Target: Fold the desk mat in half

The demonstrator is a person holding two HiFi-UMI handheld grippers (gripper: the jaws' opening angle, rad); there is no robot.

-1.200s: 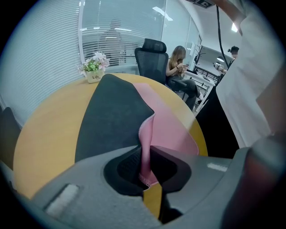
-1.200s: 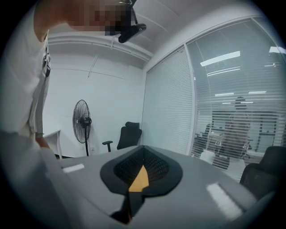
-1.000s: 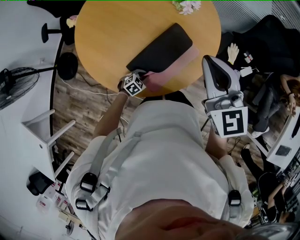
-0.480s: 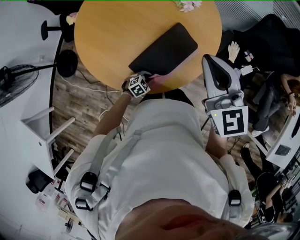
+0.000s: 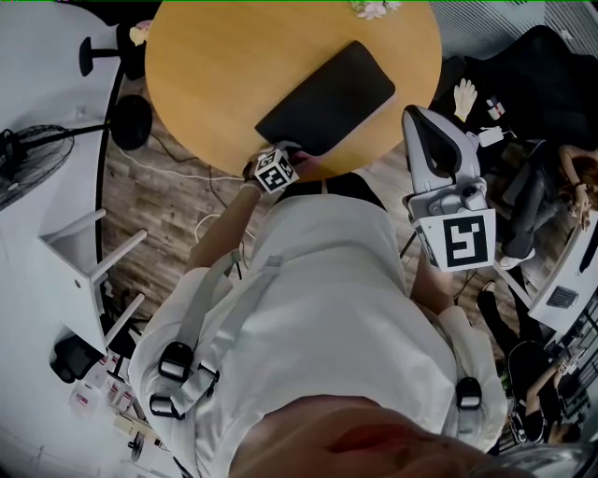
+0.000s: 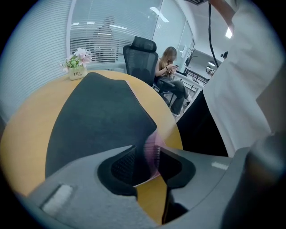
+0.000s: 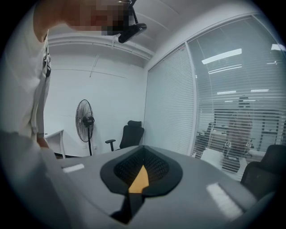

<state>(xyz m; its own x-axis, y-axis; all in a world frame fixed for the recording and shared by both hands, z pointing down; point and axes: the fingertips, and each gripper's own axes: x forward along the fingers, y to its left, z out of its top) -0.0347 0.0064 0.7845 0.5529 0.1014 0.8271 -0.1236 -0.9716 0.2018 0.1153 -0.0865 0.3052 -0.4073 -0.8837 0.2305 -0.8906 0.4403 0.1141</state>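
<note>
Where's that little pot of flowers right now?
In the head view the flower pot sits at the round table's far edge, beyond the black desk mat.

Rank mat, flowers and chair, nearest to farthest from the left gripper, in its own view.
1. Mat: its edge between the left gripper's jaws, which have just been opening.
2. Flowers: table's far edge, left.
3. Chair: beyond the table, centre.

A round wooden table (image 5: 215, 84) carries a small pot of pink flowers (image 6: 77, 62) at its far edge. Beyond stand a black office chair (image 6: 138, 56), a seated person (image 6: 172, 80) and a standing fan (image 7: 85, 118).
</note>
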